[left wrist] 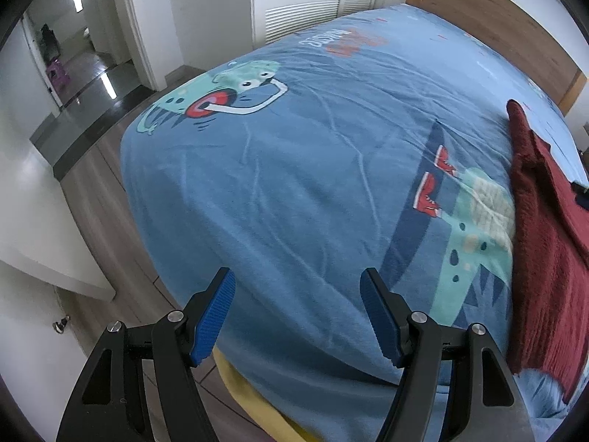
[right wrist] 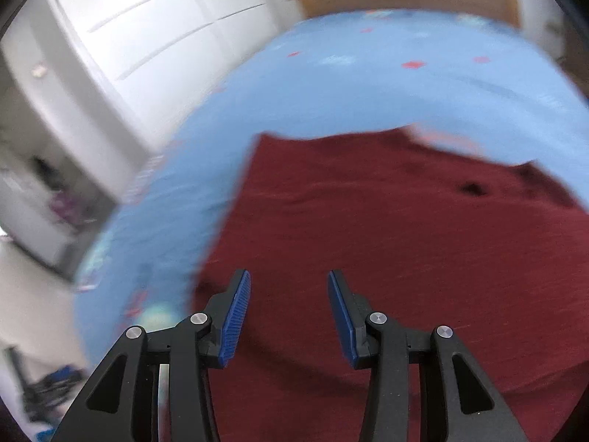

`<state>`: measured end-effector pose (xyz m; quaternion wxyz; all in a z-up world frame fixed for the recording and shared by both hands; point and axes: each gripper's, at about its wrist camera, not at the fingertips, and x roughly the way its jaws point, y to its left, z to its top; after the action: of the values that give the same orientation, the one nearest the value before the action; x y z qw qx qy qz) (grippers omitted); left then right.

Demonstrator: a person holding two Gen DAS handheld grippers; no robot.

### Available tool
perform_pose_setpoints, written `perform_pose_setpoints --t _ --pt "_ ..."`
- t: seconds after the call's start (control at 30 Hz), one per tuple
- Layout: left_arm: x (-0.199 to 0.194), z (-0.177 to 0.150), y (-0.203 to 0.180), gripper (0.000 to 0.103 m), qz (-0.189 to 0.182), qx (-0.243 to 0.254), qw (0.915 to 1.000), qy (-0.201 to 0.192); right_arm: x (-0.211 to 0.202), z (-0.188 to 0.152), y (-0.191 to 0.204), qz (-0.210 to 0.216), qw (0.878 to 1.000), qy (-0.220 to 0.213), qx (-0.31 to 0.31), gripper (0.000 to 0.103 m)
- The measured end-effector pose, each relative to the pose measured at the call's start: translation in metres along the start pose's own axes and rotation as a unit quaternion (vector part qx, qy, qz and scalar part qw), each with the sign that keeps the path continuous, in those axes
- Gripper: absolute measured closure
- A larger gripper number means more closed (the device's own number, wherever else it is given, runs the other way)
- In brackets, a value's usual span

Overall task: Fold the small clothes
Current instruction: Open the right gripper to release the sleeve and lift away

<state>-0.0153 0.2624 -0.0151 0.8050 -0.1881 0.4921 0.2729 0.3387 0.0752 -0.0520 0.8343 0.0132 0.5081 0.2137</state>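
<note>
Right claw (right wrist: 289,318): jaws parted wide, nothing between the blue ribbed pads, poised just above the dark red knitted garment (right wrist: 386,243). Left claw (left wrist: 296,318): jaws likewise spread wide and empty, held over the near edge of the bed with the blue cartoon-print sheet (left wrist: 294,169), well apart from the garment.

The garment lies flat on the sheet toward the bed's right side, near its front edge. In the left wrist view its long axis appears to run from the front edge toward the wooden headboard (left wrist: 508,25); which end is the neck cannot be determined. The right wrist view is blurred.

Judgement: the step in hand is a first grasp. Each claw should take one near corner, pinching a single layer, and lift evenly so the fold lands square across the long axis.
</note>
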Motion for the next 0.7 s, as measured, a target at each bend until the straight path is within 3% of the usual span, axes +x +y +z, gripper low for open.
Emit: perform_pose_setpoints --t 0.1,0.2,0.3,0.37,0.43,0.6,0.7 --pt "0.002 0.001 -0.006 0.038 -0.001 0.005 1.0 0.002 0.019 -0.014 -0.011 -0.033 0.999 0.029 0.002 0.057" --pt "0.0 0.004 -0.012 0.038 -0.003 0.009 1.0 -0.002 0.027 -0.028 0.0 -0.029 0.999 0.035 -0.017 0.052" --pt "-0.001 0.008 -0.025 0.038 -0.009 0.018 0.9998 -0.007 0.018 -0.031 0.011 0.024 0.998 0.035 -0.035 0.05" --pt "-0.002 0.011 -0.038 0.038 -0.018 0.028 0.9994 -0.013 0.005 -0.027 0.007 0.035 0.998 0.022 -0.037 0.053" --pt "-0.003 0.012 -0.051 0.038 -0.028 0.039 0.9987 -0.02 -0.007 -0.024 -0.009 0.009 0.999 0.003 -0.031 0.053" --pt "0.0 0.014 -0.081 0.038 -0.054 0.057 0.9965 -0.028 -0.042 -0.027 -0.088 -0.111 0.993 -0.035 0.014 0.052" --pt "-0.002 0.014 -0.097 0.038 -0.068 0.068 0.9949 -0.03 -0.042 -0.041 -0.128 -0.155 0.987 -0.011 0.031 0.052"
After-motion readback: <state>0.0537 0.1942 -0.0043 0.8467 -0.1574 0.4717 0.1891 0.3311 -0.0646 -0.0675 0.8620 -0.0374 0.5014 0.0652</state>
